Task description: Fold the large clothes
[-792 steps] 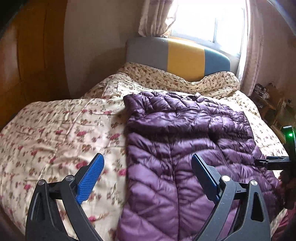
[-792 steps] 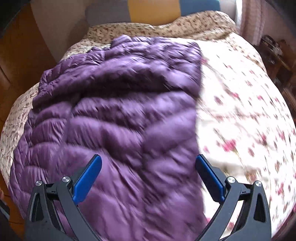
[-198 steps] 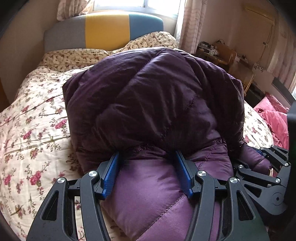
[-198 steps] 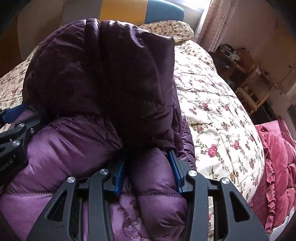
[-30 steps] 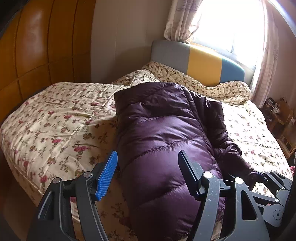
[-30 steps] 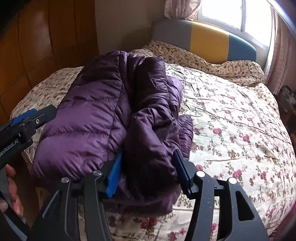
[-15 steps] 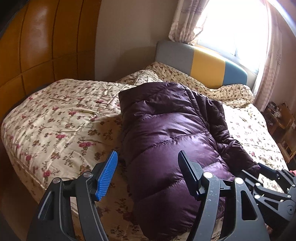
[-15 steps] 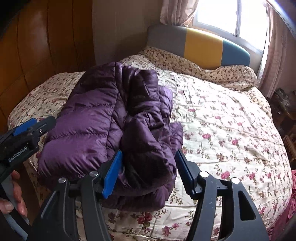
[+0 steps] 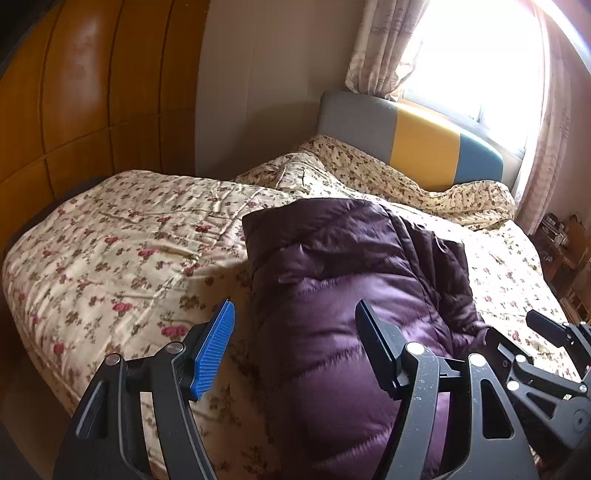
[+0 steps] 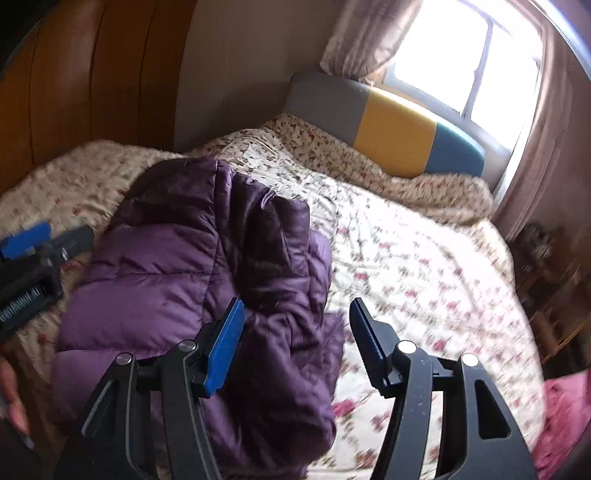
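Left wrist view: the left gripper (image 9: 293,347) stands with its jaws apart and nothing clamped between them; its blue pad (image 9: 214,349) hangs over the floral quilt (image 9: 122,254), clear of the fabric. The purple down jacket (image 9: 343,295) lies folded into a long bundle on the bed (image 9: 509,266), running from the near edge toward the headboard (image 9: 410,144), closer to the near edge than to the head end. A darker flap of the jacket spills over its right side. The right gripper (image 9: 517,332) shows at the lower right of this view, just beside the jacket's right edge; its state cannot be read from here. Right wrist view: the picture is blurred by motion. The right gripper (image 10: 297,341) has its jaws parted and grips nothing; the jacket (image 10: 207,280) lies beneath and beyond them, not pinched. The left gripper (image 10: 44,236) appears at the left margin, beside the jacket's left side, with a hand (image 10: 11,398) below it. The window (image 10: 465,55) and curtain (image 10: 365,33) stand behind the headboard (image 10: 391,129).
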The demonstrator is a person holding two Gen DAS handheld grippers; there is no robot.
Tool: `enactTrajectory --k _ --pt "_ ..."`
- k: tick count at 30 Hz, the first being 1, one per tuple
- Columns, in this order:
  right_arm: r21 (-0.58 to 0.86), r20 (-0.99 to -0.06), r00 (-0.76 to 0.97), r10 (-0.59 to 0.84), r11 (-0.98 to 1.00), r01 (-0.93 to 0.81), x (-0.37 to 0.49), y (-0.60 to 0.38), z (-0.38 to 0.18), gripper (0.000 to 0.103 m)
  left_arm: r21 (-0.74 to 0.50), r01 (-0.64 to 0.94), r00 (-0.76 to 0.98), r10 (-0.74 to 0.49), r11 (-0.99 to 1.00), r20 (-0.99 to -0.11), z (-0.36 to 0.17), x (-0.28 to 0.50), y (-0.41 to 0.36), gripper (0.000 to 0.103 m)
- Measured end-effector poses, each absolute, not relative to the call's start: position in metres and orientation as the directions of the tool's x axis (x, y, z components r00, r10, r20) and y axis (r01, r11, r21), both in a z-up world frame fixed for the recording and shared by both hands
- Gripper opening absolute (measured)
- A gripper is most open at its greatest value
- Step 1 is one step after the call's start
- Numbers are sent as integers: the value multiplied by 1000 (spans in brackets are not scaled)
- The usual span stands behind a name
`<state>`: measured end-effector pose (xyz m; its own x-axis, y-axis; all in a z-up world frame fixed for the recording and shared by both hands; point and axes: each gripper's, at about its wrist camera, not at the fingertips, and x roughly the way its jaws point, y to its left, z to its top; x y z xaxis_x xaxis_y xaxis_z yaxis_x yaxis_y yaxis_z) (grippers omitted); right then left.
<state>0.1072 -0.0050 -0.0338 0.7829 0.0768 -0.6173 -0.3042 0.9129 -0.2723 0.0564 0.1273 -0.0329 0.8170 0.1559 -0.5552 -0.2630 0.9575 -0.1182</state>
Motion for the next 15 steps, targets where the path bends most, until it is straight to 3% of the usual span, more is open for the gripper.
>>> enactTrajectory --k 7,15 --pt "-331 -696 717 36 871 -364 122 15 -75 51 -98 -236 800 136 967 -585 -42 81 128 67" --pt "-367 -706 708 14 848 -382 131 14 -108 50 -122 -206 762 81 971 -642 -79 102 126 67"
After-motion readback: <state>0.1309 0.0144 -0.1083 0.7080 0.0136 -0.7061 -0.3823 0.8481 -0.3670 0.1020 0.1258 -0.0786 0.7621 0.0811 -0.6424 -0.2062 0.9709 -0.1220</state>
